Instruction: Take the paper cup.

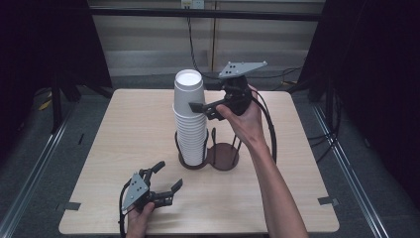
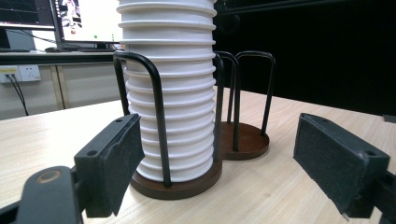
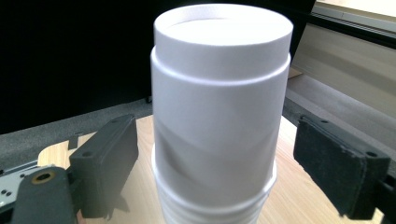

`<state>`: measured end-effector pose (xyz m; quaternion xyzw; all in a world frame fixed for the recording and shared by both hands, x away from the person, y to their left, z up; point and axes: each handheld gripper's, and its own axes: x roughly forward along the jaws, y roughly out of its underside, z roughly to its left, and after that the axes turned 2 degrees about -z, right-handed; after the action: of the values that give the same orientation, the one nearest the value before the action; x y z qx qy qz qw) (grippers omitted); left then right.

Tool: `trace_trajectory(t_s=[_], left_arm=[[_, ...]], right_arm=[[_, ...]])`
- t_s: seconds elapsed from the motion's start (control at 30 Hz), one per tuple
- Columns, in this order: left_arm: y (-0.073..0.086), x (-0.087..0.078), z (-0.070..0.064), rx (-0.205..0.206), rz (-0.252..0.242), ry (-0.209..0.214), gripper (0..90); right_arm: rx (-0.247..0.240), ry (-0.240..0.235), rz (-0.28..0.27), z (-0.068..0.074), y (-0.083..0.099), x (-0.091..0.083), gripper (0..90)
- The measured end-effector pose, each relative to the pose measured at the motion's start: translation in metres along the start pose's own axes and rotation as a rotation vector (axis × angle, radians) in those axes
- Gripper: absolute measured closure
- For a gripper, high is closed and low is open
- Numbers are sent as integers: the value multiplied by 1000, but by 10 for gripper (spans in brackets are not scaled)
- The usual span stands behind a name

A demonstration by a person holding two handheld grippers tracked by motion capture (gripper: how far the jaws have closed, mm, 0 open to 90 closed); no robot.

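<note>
Early stage: top white foam cup not yet grasped, sitting proud on tall white nested cup stack in left ring of dark wire two-ring cup holder; right ring empty. Right gripper jaws apart, flanking top cup. Left gripper jaws apart, low on light wooden table near stack base.

**Both tongs wide open, right arm stretched out, left one tucked in**

Right tongs are held up high with the forearm reaching well forward, hand wrapped around the body from below, grey plate on top. Jaws are spread apart and point to the person's left. Left tongs sit low and close to the body, hand gripping the back end, jaws spread and angled forward and toward the right tongs' side.
</note>
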<state>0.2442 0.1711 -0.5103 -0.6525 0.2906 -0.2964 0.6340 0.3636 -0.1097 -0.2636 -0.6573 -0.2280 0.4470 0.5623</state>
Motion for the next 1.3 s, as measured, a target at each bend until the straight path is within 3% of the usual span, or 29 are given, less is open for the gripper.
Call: trace_trajectory(t_s=[0.47, 0.5, 0.53, 0.63, 0.73, 1.07, 1.3], left_arm=[[0, 0, 0, 0, 0, -1, 156], [-1, 0, 2, 23, 4, -1, 156], [0, 0, 0, -5, 0, 0, 156], [0, 0, 0, 0, 1, -2, 156], [0, 0, 0, 1, 1, -3, 156], [0, 0, 0, 0, 1, -1, 156], [0, 0, 0, 0, 1, -1, 156]], right_arm=[[16, -15, -1, -1, -17, 27, 133], [13, -16, 4, 0, -17, 30, 130], [14, -13, 9, 1, -17, 32, 130], [19, -13, 4, 1, -18, 37, 134], [12, 11, 13, 2, -19, 37, 185], [8, 10, 31, 1, -22, 36, 194], [6, 3, -19, 1, -28, 30, 195]])
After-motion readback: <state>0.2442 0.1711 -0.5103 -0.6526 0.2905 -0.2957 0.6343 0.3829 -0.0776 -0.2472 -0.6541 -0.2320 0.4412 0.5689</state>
